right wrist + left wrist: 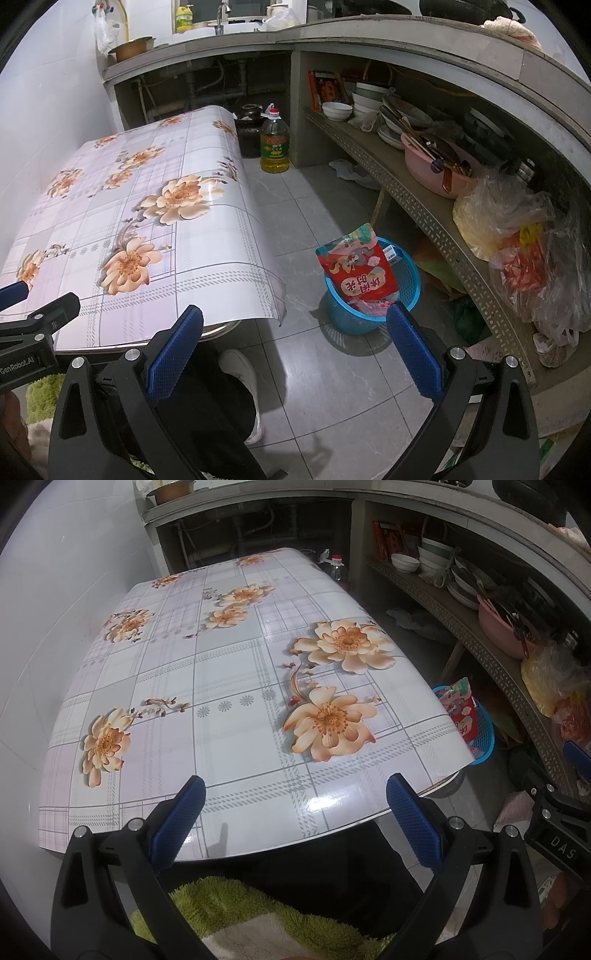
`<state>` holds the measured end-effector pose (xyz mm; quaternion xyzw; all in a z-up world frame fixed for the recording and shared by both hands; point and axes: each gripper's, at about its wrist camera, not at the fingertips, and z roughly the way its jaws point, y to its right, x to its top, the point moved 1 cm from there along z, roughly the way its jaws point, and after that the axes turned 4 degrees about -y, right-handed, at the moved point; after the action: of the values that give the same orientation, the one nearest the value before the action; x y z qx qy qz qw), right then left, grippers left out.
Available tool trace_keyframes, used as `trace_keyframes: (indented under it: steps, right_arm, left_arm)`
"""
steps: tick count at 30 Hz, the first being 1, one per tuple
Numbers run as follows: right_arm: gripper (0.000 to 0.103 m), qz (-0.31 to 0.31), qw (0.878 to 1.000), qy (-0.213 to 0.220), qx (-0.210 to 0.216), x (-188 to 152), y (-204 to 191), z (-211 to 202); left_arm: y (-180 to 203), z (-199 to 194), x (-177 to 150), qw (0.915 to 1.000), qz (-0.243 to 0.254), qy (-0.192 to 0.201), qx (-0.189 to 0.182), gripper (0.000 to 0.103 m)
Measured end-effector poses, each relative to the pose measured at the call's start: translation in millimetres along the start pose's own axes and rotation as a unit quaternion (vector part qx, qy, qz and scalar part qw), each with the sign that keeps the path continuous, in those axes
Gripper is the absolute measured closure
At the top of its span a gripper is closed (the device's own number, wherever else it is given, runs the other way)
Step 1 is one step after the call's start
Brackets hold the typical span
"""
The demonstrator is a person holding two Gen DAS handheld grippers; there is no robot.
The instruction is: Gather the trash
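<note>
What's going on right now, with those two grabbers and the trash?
Left tool open, empty. Right tool open, empty. Red snack bag sits in blue basket on floor. Nothing in the way.

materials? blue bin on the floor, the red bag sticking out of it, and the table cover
Blue bin: looks like moulded plastic, its walls an open lattice, matte.
Red bag: probably printed plastic film; glossy, creased, standing stiffly above the rim.
Table cover: likely vinyl or oilcloth with a printed floral pattern; it shows sharp glare spots and its overhanging edge curls stiffly rather than draping.
</note>
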<state>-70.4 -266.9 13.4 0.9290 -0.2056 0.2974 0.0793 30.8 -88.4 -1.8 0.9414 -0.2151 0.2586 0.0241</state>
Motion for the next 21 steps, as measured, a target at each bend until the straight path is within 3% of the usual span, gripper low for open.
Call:
trace_keyframes:
  steps: [21]
  right_arm:
    - [0.007, 0.0, 1.0, -0.001, 0.001, 2.9, -2.6, 0.4]
  left_arm:
    - [-2.3, 0.1, -1.2, 1.0, -0.003, 0.002, 0.002, 0.009]
